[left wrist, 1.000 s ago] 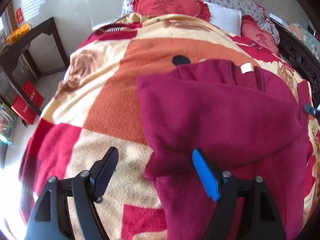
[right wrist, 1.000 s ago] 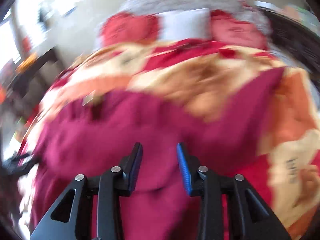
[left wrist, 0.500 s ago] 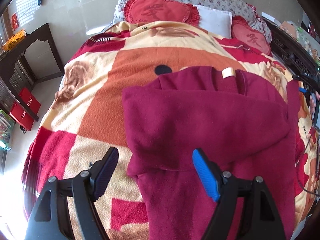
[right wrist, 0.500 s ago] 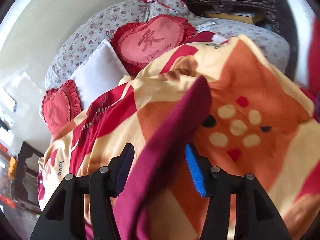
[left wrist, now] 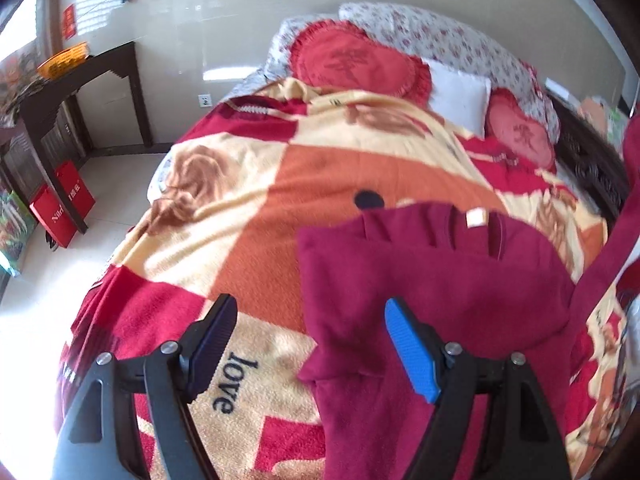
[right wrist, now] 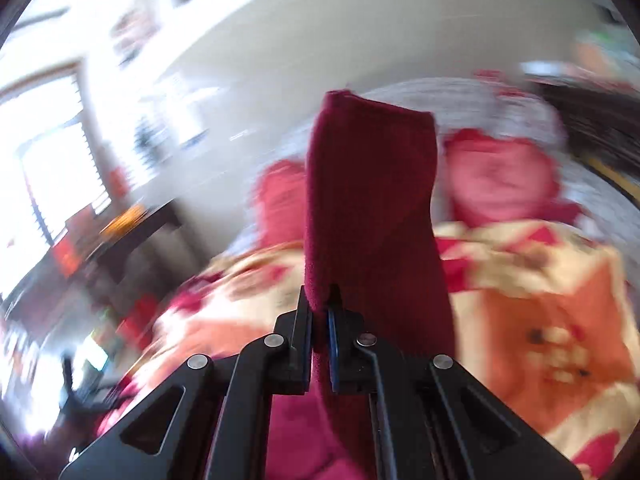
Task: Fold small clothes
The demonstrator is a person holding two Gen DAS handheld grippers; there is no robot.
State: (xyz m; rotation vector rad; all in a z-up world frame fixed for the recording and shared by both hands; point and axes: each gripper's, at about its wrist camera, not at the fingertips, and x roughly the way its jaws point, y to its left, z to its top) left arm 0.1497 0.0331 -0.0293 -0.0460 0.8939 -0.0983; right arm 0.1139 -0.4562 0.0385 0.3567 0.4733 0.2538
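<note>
A dark red sweater [left wrist: 432, 312] lies on the patterned blanket [left wrist: 256, 216] of a bed, its left sleeve folded across the body and a white neck label [left wrist: 476, 218] at the collar. My left gripper [left wrist: 308, 344] is open and empty, hovering over the sweater's left edge. My right gripper [right wrist: 320, 320] is shut on the sweater's right sleeve [right wrist: 372, 200], which stands up above the jaws. That lifted sleeve also shows at the right edge of the left wrist view [left wrist: 616, 240].
Red heart cushions [left wrist: 360, 64] and a white pillow [left wrist: 460, 92] lie at the head of the bed. A dark wooden table [left wrist: 80, 80] and red boxes [left wrist: 60, 208] stand on the floor to the left. A dark carved bed frame [left wrist: 592, 160] runs along the right.
My right gripper has closed on the right sleeve and lifted it up off the blanket. The left gripper has stayed open and drawn back a little to the left.
</note>
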